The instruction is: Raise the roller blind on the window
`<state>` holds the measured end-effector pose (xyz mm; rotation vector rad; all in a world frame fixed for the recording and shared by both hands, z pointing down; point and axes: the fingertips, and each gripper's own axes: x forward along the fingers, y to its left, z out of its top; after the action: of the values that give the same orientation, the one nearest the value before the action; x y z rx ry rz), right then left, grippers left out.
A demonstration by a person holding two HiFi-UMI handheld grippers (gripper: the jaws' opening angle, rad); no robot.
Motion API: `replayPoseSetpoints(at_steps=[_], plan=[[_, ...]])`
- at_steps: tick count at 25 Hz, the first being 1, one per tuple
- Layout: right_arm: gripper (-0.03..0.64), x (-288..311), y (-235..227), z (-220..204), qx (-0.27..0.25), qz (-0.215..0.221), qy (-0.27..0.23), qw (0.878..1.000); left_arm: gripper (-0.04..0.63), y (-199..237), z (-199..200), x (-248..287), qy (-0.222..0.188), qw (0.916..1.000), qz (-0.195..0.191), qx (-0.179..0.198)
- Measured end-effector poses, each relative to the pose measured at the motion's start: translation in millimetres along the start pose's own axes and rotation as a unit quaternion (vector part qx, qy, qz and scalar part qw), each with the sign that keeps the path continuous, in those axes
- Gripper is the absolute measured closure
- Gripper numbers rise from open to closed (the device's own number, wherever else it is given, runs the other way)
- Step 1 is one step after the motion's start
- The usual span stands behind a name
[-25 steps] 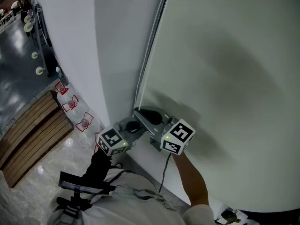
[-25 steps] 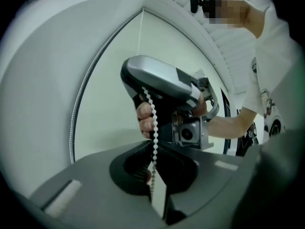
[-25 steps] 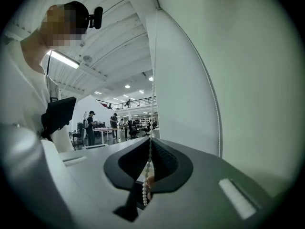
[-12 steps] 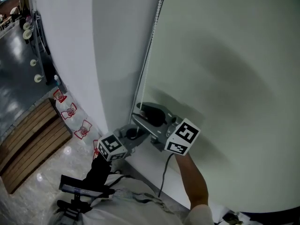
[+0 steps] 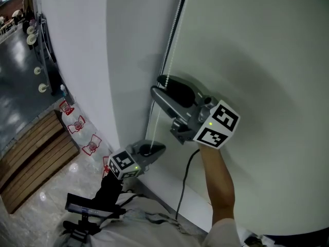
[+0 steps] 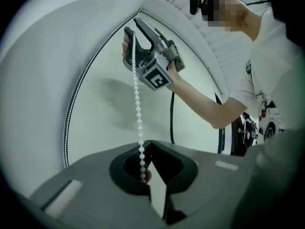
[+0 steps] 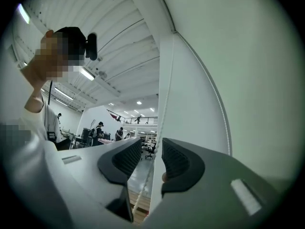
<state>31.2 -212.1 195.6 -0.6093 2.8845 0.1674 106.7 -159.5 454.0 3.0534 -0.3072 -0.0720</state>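
Note:
The pale roller blind [image 5: 257, 60] fills the right of the head view, and its white bead chain [image 5: 172, 40] hangs along its left edge. My right gripper [image 5: 158, 85] is up on the chain. Its jaws are closing, with the chain [image 7: 148, 171] running loose between the ribbed pads [image 7: 178, 163], which do not touch it. Lower down, my left gripper [image 5: 157, 147] is shut on the chain's lower end [image 6: 137, 99], where the beads vanish between its jaws [image 6: 148, 144]. The left gripper view looks up at the right gripper [image 6: 132, 26].
A white wall [image 5: 77, 60] stands left of the blind. Below it are a slatted wooden floor [image 5: 36, 143] and red-and-white marks [image 5: 77, 122]. A black stand [image 5: 92, 207] sits by my body. A black cable [image 5: 182, 184] hangs from the right gripper.
My right gripper let go of the chain beside the left one, opened, and climbed up the chain. The left gripper stayed low on the chain.

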Motion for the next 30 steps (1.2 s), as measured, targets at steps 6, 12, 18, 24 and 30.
replayPoseSetpoints(at_steps=[6, 12, 18, 24, 30], plan=[[0.506, 12, -25, 77, -0.013, 0.013, -0.040, 0.999, 0.597, 2, 17, 8, 0.003, 1.0000, -0.002, -0.005], [0.522, 15, -17, 97, -0.043, 0.019, -0.064, 0.997, 0.597, -2, -11, -3, 0.005, 1.0000, -0.003, 0.000], [0.552, 18, -26, 125, -0.050, 0.004, -0.085, 0.995, 0.597, -3, -8, -1, 0.004, 1.0000, -0.004, -0.001], [0.597, 16, -34, 120, -0.039, -0.009, -0.084, 0.996, 0.597, -1, -16, 3, 0.004, 1.0000, -0.002, -0.005], [0.601, 14, -20, 116, -0.012, -0.002, -0.093, 0.996, 0.597, -5, -20, -5, 0.001, 1.0000, 0.000, -0.010]])
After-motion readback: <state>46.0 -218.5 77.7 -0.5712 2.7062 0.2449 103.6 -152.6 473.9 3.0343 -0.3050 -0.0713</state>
